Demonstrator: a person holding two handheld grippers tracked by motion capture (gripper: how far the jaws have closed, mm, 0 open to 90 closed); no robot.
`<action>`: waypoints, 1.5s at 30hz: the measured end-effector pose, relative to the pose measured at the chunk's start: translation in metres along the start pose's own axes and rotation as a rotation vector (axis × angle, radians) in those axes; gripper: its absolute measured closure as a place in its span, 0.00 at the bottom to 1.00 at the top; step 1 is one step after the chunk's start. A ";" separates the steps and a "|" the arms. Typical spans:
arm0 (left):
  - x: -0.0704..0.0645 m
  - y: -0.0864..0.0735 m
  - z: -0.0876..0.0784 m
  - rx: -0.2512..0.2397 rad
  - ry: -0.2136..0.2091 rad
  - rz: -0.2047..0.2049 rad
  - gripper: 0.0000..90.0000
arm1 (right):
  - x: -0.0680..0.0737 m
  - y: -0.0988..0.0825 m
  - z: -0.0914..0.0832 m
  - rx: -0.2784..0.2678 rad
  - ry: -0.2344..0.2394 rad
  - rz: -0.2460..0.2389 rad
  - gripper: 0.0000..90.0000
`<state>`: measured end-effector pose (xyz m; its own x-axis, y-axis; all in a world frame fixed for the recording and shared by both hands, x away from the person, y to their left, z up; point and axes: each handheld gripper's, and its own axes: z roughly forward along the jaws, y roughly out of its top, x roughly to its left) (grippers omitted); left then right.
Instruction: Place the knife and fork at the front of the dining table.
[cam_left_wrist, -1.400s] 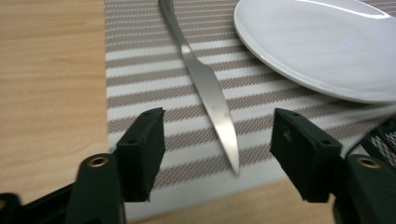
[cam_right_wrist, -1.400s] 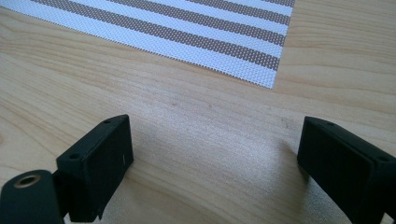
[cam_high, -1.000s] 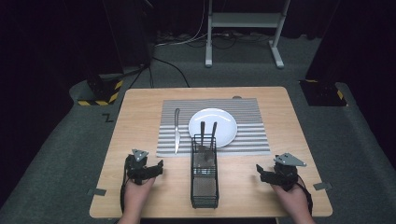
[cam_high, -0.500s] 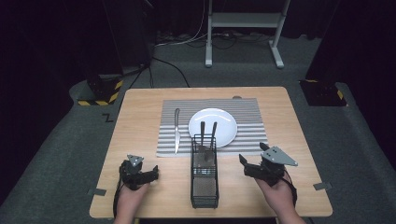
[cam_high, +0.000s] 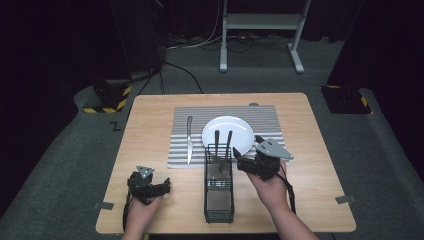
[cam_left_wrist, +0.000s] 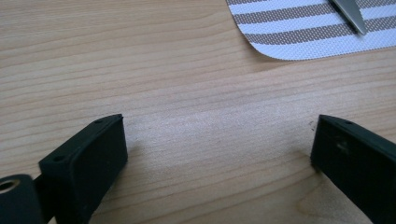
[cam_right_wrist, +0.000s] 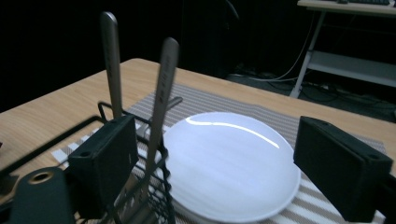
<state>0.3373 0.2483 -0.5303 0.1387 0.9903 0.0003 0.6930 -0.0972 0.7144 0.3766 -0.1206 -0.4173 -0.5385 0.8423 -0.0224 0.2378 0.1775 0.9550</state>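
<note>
A black wire cutlery basket (cam_high: 219, 200) stands at the table's front middle, with two metal utensil handles (cam_high: 217, 142) upright at its far end. Behind it a white plate (cam_high: 235, 129) lies on a striped placemat (cam_high: 180, 150), and a knife (cam_high: 189, 139) lies left of the plate. My right gripper (cam_high: 239, 159) hovers open just right of the basket's far end, pointing left. In the right gripper view the right gripper (cam_right_wrist: 215, 154) frames the plate (cam_right_wrist: 233, 163), the handles (cam_right_wrist: 163, 88) beside its left jaw. My left gripper (cam_high: 165, 187) rests low at the front left. Its jaws have just been opening, and the left gripper (cam_left_wrist: 217, 140) holds nothing above bare wood.
The wooden table (cam_high: 150, 125) has bare wood at both sides of the placemat. The placemat's corner (cam_left_wrist: 299, 28) and the knife tip (cam_left_wrist: 350, 11) lie beyond the left jaws. A metal stand (cam_high: 260, 30) and cables sit on the floor behind. Tape tabs (cam_high: 346, 199) mark the table's front.
My right gripper has risen and moved left from the table's front right to beside the basket's far end. The left gripper has stayed in about the same place.
</note>
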 end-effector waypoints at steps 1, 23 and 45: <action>0.000 0.000 0.000 0.004 -0.008 0.005 0.02 | 0.003 0.002 0.003 -0.006 0.001 -0.003 0.19; 0.000 0.000 0.000 0.007 -0.027 0.017 0.00 | 0.023 0.012 0.030 -0.077 0.039 0.064 0.88; 0.000 -0.001 0.000 0.007 -0.027 0.022 0.00 | 0.034 0.034 -0.006 -0.224 0.111 0.010 0.98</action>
<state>0.3365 0.2482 -0.5306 0.1729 0.9849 -0.0035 0.6943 -0.1194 0.7097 0.3616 -0.0891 -0.3836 -0.6256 0.7801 0.0083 0.0651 0.0416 0.9970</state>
